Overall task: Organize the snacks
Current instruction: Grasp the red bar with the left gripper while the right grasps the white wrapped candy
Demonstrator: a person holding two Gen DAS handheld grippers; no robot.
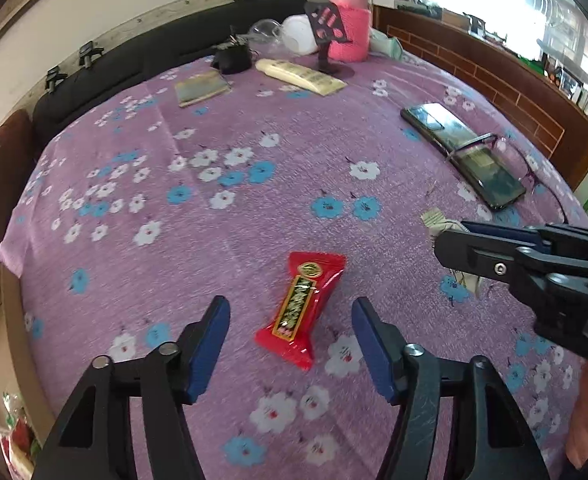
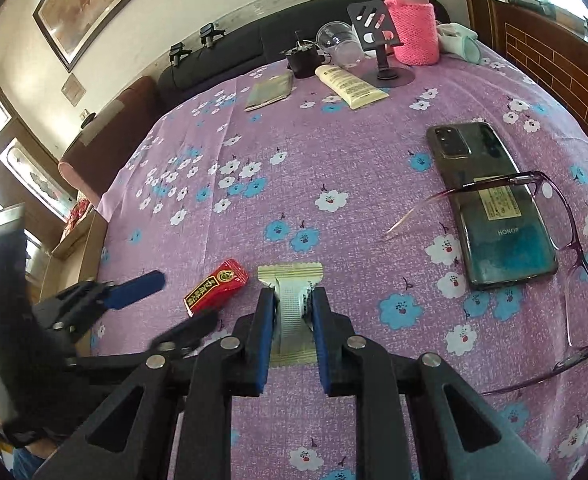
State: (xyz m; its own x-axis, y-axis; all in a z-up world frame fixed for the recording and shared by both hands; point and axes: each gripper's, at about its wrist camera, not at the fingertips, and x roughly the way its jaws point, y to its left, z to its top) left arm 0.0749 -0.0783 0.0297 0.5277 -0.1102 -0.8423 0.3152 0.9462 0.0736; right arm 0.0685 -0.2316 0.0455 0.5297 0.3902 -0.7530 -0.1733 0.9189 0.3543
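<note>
Item 1: pale snack packet (image 2: 292,300). Your right gripper (image 2: 290,300) is clamping it w/ both pads mid-wrapper, just off the floral tablecloth (image 2: 334,160), prob. for carrying.
Item 2: red snack bar (image 1: 300,312), lying flat. Your left gripper (image 1: 290,332) is hovering over it, fingers apart, straddling it w/o touching, likely lining up a pick.
</note>
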